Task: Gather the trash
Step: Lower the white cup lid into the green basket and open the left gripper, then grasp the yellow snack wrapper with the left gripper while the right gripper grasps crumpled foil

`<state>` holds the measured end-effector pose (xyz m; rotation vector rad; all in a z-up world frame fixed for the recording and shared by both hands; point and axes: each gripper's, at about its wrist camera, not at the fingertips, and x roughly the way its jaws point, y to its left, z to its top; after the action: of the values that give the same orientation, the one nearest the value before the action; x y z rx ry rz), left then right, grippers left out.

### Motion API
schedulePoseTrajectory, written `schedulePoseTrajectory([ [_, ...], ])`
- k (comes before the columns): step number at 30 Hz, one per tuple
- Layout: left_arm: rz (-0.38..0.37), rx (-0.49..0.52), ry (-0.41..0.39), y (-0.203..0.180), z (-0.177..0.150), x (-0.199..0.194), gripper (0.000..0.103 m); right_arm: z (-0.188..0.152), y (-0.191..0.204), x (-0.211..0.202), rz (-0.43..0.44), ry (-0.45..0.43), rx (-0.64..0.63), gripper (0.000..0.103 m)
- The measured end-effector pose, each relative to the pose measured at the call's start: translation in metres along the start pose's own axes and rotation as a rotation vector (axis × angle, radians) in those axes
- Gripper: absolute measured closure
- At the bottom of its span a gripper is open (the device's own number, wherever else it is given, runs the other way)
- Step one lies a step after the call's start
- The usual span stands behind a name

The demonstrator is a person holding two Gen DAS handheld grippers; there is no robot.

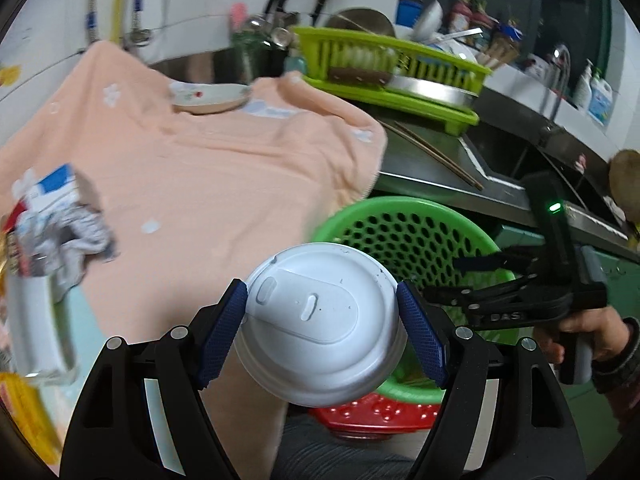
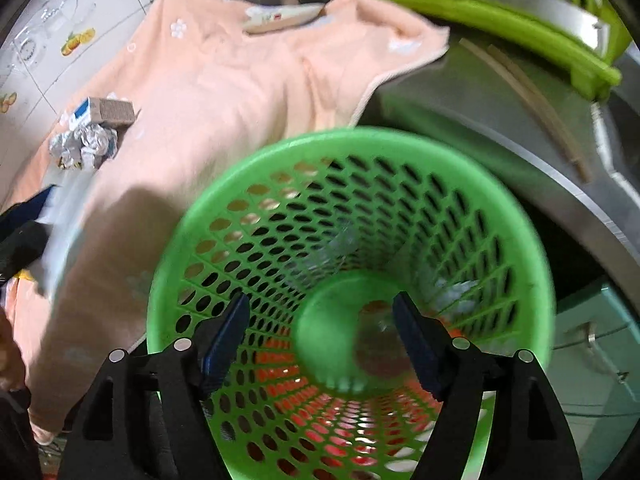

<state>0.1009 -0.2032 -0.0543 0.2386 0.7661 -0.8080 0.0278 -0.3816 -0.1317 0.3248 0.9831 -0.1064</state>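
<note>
A: What do we have in our left gripper (image 1: pixel 322 322)?

B: A white lidded cup (image 1: pixel 320 328), pinched at the lid rim between both blue pads (image 1: pixel 420 336), lid facing the camera. It hangs just in front of the green basket (image 1: pixel 404 232), with the peach towel (image 1: pixel 224 176) on its left.

A: And our right gripper (image 2: pixel 320 340)?

B: Its jaws stand wide apart with nothing between them. We look through them straight down into the basket (image 2: pixel 348 144), which sits on something red. Some pale scraps lie near its bottom, too blurred to name.

A: Trash we have not collected?

B: On the towel (image 2: pixel 224 92), well left of the basket, lie a small blue and white box (image 2: pixel 102 112) and crumpled foil (image 2: pixel 82 146), touching each other. The left view shows the same pair at its left edge, beside a blurred white thing we cannot identify.

A: Anything else?

B: A plate (image 1: pixel 210 98) on the towel's far side, a green dish rack (image 1: pixel 400 68) behind, chopsticks (image 1: pixel 436 156) on the steel counter.
</note>
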Motion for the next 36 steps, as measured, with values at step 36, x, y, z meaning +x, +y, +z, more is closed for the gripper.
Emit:
schedulePoseTrajectory([
  [36,0.054,-0.029,0.070,-0.012,-0.013,0.016,0.024,0.011,0.014,-0.045,0.013,-0.147,-0.065,0.022],
])
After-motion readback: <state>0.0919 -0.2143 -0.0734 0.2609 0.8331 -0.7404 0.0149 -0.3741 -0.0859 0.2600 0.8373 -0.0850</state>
